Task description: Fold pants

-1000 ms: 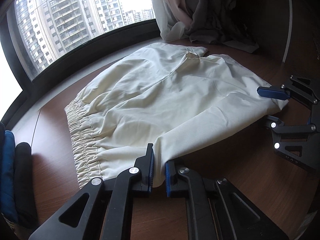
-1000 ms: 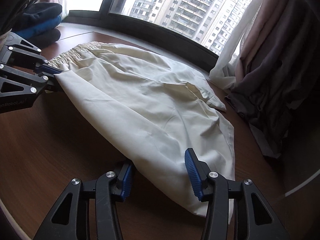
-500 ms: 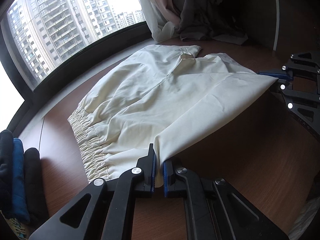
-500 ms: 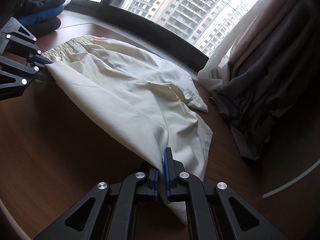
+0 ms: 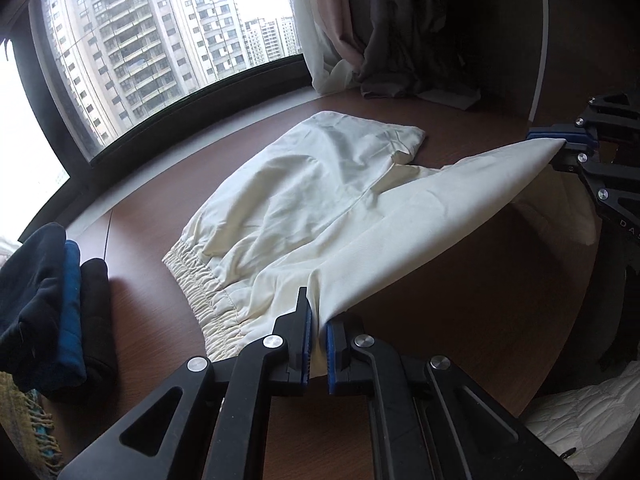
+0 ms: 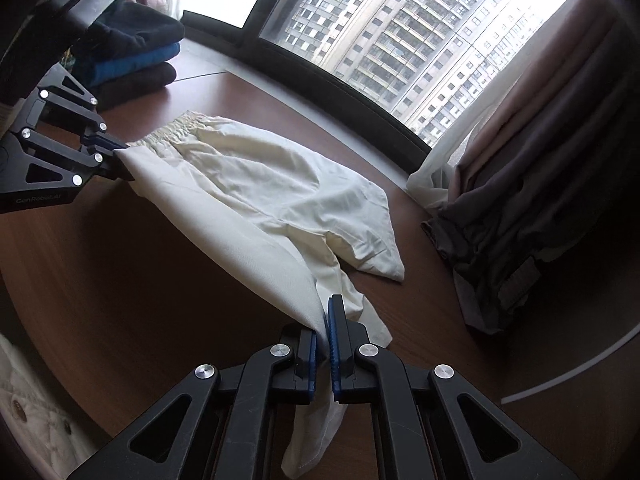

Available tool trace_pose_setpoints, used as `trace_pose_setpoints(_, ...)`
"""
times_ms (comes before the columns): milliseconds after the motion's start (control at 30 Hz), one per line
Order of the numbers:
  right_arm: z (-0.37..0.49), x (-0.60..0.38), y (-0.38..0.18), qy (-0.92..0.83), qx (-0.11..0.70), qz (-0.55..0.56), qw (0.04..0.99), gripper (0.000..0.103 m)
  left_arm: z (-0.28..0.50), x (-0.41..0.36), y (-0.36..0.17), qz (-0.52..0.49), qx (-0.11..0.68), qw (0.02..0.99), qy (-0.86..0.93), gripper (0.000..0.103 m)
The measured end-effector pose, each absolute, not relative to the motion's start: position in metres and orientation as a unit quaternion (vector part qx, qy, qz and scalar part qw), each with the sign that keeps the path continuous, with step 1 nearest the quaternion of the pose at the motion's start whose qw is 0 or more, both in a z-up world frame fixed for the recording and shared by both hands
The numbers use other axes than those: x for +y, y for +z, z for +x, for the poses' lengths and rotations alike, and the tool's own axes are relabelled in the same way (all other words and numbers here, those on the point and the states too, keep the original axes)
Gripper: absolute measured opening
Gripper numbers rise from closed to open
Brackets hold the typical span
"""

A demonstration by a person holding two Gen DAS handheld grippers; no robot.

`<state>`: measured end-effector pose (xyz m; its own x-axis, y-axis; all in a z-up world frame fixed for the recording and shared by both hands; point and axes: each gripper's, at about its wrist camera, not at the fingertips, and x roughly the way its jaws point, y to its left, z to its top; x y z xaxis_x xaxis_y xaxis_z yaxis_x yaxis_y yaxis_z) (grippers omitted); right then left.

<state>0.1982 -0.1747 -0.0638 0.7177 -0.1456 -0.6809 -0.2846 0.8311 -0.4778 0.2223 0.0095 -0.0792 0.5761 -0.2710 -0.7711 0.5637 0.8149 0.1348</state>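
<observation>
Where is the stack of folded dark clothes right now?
The folded stack sits on the wooden table at the left edge of the left wrist view, just beyond the waistband end of the cream pants, near the window.

Bare dark-brown wooden desk (image 5: 480, 312) lies open in front; stacked dark folded clothes (image 5: 52, 308) (left edge) and grey draped curtains (image 6: 520, 200) crowd the far corners.
</observation>
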Motion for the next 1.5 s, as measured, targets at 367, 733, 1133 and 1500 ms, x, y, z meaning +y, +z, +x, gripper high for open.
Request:
trace_pose_setpoints(367, 0.183, -0.165, -0.006, 0.072, 0.35, -0.278, 0.892, 0.005, 0.217, 0.022, -0.039, 0.162, 0.389, 0.877, -0.23, 0.008)
trace_pose_setpoints(733, 0.253, -0.164, 0.024, 0.141, 0.397, -0.298, 0.856, 0.005, 0.269, 0.013, -0.028, 0.164, 0.399, 0.877, -0.211, 0.008)
trace_pose_setpoints(1133, 0.35, -0.131, 0.021, 0.209, 0.45, -0.412, 0.764, 0.005, 0.324, 0.032, -0.039, 0.147, 0.432, 0.869, -0.193, 0.008)
trace_pose_setpoints(1500, 0.429, -0.109, -0.015, 0.228, 0.477, -0.43, 0.731, 0.005, 0.375, 0.04, -0.074, 0.129, 0.477, 0.853, -0.165, 0.008)
